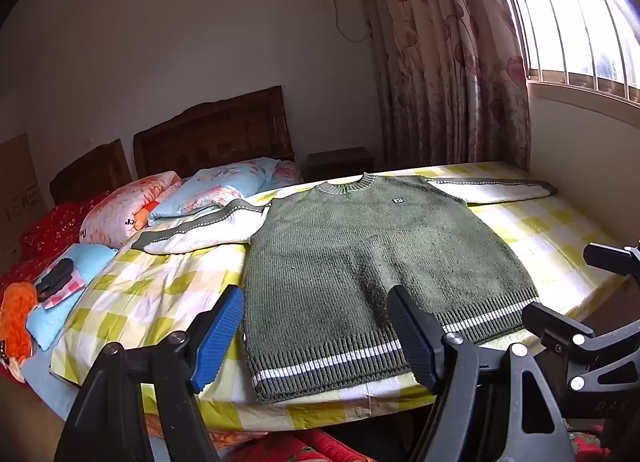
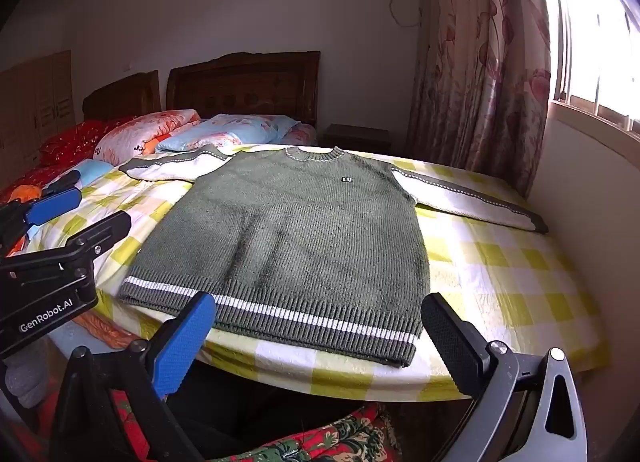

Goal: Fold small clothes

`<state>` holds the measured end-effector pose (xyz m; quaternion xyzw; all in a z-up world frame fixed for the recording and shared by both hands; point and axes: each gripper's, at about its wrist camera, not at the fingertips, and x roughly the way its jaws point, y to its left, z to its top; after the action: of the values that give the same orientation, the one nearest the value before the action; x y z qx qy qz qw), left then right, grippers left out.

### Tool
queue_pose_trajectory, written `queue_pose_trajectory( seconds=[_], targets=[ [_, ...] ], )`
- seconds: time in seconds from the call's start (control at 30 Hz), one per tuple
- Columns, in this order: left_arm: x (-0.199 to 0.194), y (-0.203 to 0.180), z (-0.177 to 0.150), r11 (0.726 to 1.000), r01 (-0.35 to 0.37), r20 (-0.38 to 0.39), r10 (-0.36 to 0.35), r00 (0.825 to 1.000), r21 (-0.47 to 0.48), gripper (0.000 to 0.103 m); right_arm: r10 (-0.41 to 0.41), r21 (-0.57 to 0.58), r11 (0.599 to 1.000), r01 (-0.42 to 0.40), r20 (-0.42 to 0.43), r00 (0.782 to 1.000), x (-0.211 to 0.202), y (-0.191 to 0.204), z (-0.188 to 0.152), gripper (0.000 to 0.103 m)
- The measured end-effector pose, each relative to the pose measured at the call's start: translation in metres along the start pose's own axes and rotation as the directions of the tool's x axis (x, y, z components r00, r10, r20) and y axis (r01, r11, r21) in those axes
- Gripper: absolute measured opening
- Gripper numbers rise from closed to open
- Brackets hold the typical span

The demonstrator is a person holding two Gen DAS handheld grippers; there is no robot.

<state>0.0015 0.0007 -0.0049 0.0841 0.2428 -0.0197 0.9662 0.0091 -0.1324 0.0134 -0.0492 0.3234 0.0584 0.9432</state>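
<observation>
A small green knit sweater (image 1: 372,258) (image 2: 288,229) with white sleeves lies flat, front up, on the yellow-checked bed cover (image 1: 144,290) (image 2: 500,274), both sleeves spread sideways. Its striped hem faces me at the near bed edge. My left gripper (image 1: 316,306) hovers open over the hem's left part, with nothing between its fingers. My right gripper (image 2: 320,310) is open wide above the hem's right part, also empty. The right gripper's body shows at the right of the left wrist view, and the left gripper's blue pad at the left of the right wrist view.
Pillows (image 1: 216,189) and folded quilts (image 1: 124,209) pile at the wooden headboard (image 1: 216,133). A light blue pillow with a black item (image 1: 56,278) lies at far left. Curtain (image 1: 440,61), window and wall close the right side. A nightstand (image 1: 340,161) stands behind the bed.
</observation>
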Motion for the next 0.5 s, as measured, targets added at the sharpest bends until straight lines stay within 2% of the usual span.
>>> queue_pose_trajectory(
  seconds=[0.5],
  targets=[
    [-0.0002, -0.0015, -0.0003, 1.0, 0.001, -0.001, -0.001, 1.0, 0.001, 0.076, 0.002, 0.008, 1.0, -0.002, -0.005, 1.0, 0.0015, -0.0016, -0.001, 0.103]
  ],
)
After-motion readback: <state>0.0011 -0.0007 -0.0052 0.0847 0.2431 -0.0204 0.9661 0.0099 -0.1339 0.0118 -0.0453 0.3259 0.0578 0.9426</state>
